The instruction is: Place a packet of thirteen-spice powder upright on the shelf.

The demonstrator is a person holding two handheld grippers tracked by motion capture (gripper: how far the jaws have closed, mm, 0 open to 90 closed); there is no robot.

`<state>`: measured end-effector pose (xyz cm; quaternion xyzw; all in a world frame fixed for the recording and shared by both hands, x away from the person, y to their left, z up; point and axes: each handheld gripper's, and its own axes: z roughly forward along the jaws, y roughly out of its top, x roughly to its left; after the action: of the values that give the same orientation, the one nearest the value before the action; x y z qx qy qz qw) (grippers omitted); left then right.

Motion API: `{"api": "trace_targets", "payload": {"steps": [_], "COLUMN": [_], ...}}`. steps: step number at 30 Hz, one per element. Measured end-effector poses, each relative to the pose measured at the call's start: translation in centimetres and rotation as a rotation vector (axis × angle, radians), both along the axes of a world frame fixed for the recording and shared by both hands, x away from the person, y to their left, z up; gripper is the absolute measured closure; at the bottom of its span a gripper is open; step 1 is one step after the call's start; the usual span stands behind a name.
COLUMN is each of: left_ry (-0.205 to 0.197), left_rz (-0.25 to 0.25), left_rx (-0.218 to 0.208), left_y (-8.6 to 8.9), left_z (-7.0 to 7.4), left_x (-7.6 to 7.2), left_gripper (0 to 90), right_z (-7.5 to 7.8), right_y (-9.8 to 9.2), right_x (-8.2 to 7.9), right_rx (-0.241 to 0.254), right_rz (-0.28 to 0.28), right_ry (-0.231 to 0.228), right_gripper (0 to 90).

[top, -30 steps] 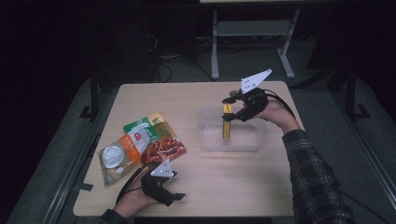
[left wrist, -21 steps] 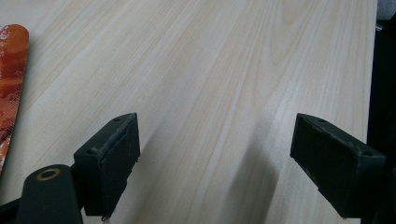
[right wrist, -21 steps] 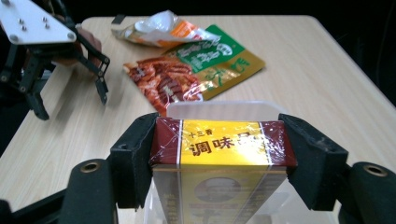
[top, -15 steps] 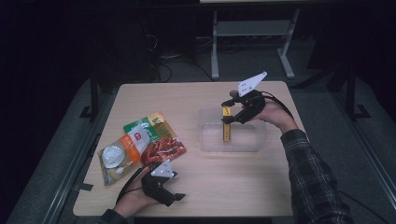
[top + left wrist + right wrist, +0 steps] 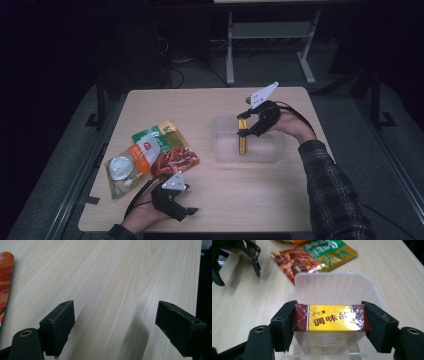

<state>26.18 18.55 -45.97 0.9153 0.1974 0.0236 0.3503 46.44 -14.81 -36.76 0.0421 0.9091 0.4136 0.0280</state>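
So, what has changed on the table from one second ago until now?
The right gripper, shut on the yellow seasoning box, has come down a little, lowering the box into the clear plastic container. The left gripper stayed open near the table's front edge, and the food pouches lie as before.

We seem to be in a lab or recording room: a pale wood-grain table point(image 5: 215, 200) stands alone on grey carpet, dark all around, with loose black cables point(image 5: 187, 67) on the floor beyond its far edge and a grey metal stand point(image 5: 270, 35) behind.
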Motion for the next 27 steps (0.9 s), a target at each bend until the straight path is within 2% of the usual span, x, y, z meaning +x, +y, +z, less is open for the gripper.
{"api": "trace_targets", "payload": {"steps": [8,10,14,16,19,20,22,24,27], "left_ry": [0.011,0.01,0.013,0.01,0.007,0.0,0.0,0.001,-0.002], "left_rz": [0.002,0.003,0.0,-0.002,-0.002,-0.012,-0.01,-0.003,-0.002], "left_rx": [0.001,-0.001,-0.001,-0.003,-0.004,0.008,0.008,-0.003,-0.003], "left_y": [-0.1,-0.1,-0.1,-0.1,-0.2,-0.1,-0.2,-0.3,-0.3], "left_z": [0.0,0.0,0.0,-0.1,-0.1,0.0,0.1,0.0,0.1], "left_x": [-0.1,-0.1,-0.1,-0.1,0.0,0.1,0.0,-0.1,-0.1], "left_gripper": [15.2,15.2,15.2,15.2,15.2,15.2,15.2,15.2,15.2], "right_z": [-1.1,-1.1,-1.0,-0.9,-0.4,-0.2,0.4,0.8,1.4], "right_y": [0.1,0.0,-0.1,-0.2,-0.5,-0.6,-0.7,-0.8,-1.2], "right_x": [0.0,-0.1,-0.2,-0.2,-0.5,-0.7,-1.3,-1.7,-2.9], "right_rx": [-0.014,-0.006,-0.02,-0.014,0.018,0.024,0.011,0.006,0.033], "right_rz": [-0.019,-0.027,-0.031,-0.044,-0.084,-0.101,-0.129,-0.143,-0.184], "right_ry": [0.019,0.026,0.022,0.03,0.039,0.048,0.04,0.031,0.016], "right_gripper": [30.1,30.1,29.2,25.5,17.9,16.7,13.6,13.6,13.6]}}
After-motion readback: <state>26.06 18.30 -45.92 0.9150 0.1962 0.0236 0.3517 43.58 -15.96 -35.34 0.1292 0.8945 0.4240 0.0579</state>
